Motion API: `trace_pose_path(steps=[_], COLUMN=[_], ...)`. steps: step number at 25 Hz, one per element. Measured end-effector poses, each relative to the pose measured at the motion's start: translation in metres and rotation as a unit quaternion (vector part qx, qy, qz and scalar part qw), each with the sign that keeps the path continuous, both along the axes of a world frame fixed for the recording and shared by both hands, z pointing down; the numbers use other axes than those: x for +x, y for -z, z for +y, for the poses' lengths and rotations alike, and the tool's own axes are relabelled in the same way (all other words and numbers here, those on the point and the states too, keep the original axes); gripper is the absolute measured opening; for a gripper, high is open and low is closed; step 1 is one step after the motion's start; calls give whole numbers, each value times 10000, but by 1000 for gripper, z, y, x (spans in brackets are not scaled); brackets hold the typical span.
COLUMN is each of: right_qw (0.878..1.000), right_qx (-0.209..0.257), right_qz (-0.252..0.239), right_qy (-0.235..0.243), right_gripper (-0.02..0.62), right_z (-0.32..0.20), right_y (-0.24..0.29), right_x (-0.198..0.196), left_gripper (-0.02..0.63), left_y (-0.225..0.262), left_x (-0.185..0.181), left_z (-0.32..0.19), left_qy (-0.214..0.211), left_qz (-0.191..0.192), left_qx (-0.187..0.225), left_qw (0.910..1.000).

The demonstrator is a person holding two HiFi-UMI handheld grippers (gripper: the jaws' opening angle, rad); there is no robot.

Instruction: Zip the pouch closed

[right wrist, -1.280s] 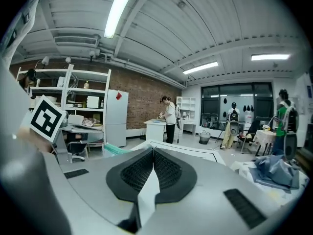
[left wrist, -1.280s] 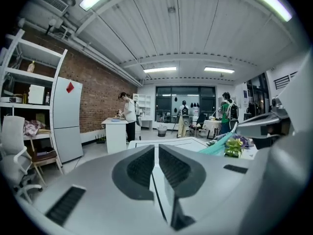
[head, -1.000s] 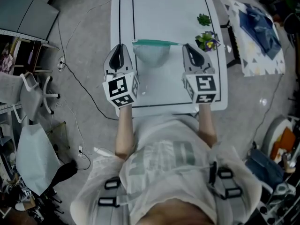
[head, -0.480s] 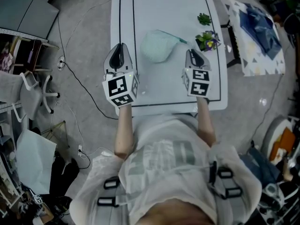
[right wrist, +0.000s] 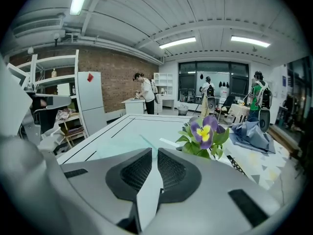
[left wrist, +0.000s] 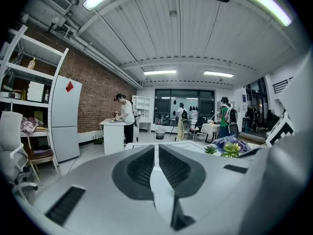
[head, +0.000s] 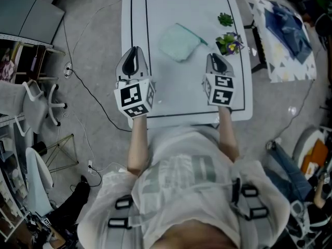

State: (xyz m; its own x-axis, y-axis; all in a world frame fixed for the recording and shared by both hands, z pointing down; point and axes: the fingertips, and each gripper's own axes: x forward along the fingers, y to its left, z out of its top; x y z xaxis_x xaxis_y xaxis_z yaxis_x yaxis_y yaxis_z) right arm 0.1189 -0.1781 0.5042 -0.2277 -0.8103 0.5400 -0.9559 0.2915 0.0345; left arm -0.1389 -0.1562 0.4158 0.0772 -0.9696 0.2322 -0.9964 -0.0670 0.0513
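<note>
The left gripper (head: 135,51) is clenched shut. Its two jaws press together and nothing is between them. It sits over the white table (head: 155,9), near the pouch (head: 179,42) on its left side, and does not touch it. The right gripper (head: 212,56) is shut tight too, with nothing in its jaws. It is just beside the pouch's right end, a little nearer the person, and not touching it.

Each gripper has a cube with black and white square markers, the left cube (head: 134,97) and the right cube (head: 220,90). They show blocky shapes, not letters.

The pouch is pale green and lies flat on the table. No gripper holds it. Its darker green zipper edge (head: 192,33) runs along the side toward the right gripper.

Right of the pouch stands a purple flower plant (head: 228,44). A small green plant (head: 225,20) sits behind that one. Farther right of the pouch, a blue cloth (head: 288,27) lies on another table.
</note>
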Motion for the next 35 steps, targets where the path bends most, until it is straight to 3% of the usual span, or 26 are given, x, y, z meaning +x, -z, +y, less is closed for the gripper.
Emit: trace_pose_path(steps=[6, 12, 19, 29, 35], right_qw=[9996, 9933, 9753, 9564, 9536], right_qx=[218, 847, 1826, 2480, 2551], right_qz=[-155, -790, -1220, -1098, -1053], right_qy=[1, -46, 258, 1089, 1204], right_gripper=[12, 11, 9, 8, 8], right_z=[-9, -22, -10, 22, 28], right_y=[17, 67, 129, 175, 182], right_x=[-1, -2, -23, -70, -75], left_gripper=[8, 8, 6, 6, 6], left_y=[9, 28, 65, 109, 111], left_x=[-4, -4, 19, 49, 53], left_z=[-1, 3, 10, 13, 14], left_qy=[47, 126, -342, -671, -738], left_qz=[21, -15, -32, 8, -17], left_qx=[117, 471, 1001, 1453, 1478], left_qw=[9999, 9988, 9944, 9871, 9863])
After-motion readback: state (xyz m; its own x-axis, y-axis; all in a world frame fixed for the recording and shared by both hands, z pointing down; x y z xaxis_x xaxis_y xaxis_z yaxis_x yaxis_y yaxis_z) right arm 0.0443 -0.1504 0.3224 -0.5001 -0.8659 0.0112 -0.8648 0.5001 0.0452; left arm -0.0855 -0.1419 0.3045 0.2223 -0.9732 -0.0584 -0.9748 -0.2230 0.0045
